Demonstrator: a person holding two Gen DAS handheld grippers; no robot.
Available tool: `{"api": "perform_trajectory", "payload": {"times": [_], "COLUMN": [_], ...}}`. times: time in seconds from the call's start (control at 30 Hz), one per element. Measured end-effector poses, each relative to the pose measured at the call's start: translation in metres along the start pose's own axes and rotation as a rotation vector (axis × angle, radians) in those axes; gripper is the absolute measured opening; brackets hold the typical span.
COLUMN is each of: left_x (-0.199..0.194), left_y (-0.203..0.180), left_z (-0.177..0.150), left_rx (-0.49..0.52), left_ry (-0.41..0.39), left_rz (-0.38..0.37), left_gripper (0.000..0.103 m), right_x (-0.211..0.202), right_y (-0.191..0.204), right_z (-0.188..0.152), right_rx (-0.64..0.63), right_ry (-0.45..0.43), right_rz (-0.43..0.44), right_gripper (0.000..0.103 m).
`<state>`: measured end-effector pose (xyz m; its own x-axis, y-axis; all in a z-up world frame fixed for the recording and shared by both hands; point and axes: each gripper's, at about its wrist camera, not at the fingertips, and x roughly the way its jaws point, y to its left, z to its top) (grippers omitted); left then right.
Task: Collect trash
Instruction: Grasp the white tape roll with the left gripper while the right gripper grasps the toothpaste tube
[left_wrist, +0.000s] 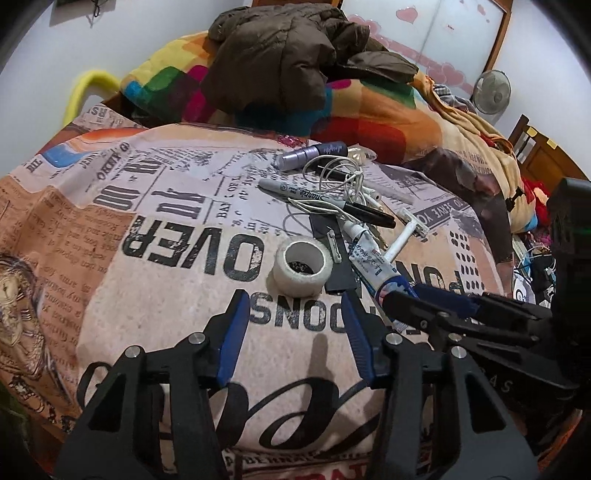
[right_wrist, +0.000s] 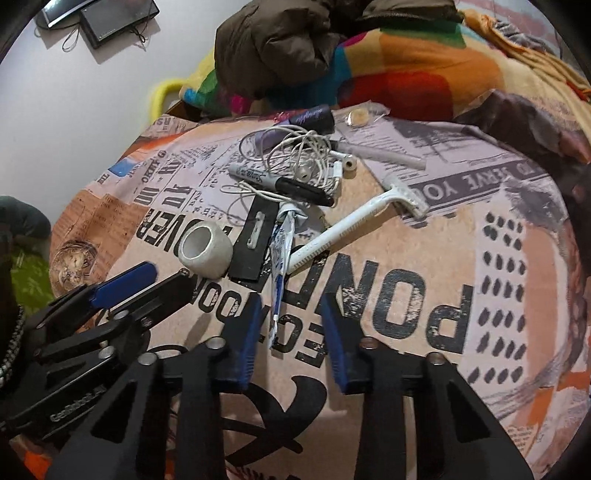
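Small items lie on a newspaper-print bed cover (left_wrist: 166, 295). A white tape roll (left_wrist: 303, 271) (right_wrist: 206, 254) stands just beyond my open, empty left gripper (left_wrist: 295, 332). A squeezed white-and-blue tube (right_wrist: 282, 266) (left_wrist: 373, 264) points toward my open, empty right gripper (right_wrist: 291, 339), its flat end between the fingertips' line. A black card with a safety pin (right_wrist: 255, 245), a white disposable razor (right_wrist: 351, 221), a Sharpie marker (right_wrist: 273, 182), tangled white earphones (right_wrist: 306, 158) and a purple bottle (right_wrist: 310, 118) lie behind. The right gripper (left_wrist: 417, 295) shows at the tube in the left wrist view.
A brown jacket (left_wrist: 295, 55) and a colourful blanket (left_wrist: 388, 110) are heaped at the far side of the bed. A small clear wrapper (right_wrist: 360, 118) lies near the purple bottle. A fan (left_wrist: 491, 90) and wooden furniture (left_wrist: 539, 155) stand at the far right.
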<state>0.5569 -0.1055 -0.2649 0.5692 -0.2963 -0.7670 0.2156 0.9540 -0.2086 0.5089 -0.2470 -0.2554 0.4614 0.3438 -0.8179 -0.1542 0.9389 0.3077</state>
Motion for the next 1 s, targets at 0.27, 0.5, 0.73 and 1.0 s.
{"api": "perform_trajectory", "payload": {"times": [0.27,0.5,0.73,1.0], "left_x": [0.023,0.033,0.02,-0.025], "left_y": [0.004,0.002,0.009,0.005], "left_z": [0.013,0.016,0.011,0.002], "left_rx": [-0.037,-0.043,-0.09,-0.071], "left_ry": [-0.009,-0.012,-0.014,-0.053], "left_rz": [-0.008,-0.028,-0.038,-0.008], "left_gripper": [0.05,0.039,0.038,0.038], "right_x": [0.005,0.003,-0.01,-0.025], "right_y": [0.006,0.005,0.01,0.014], "right_z": [0.002,0.001,0.001,-0.004], "right_rx": [-0.03,-0.047,-0.066,-0.049], "right_ry": [-0.006,-0.028,-0.06,-0.065], "right_rz": [0.011,0.022,0.048,0.052], "right_gripper": [0.013,0.006,0.005,0.004]}}
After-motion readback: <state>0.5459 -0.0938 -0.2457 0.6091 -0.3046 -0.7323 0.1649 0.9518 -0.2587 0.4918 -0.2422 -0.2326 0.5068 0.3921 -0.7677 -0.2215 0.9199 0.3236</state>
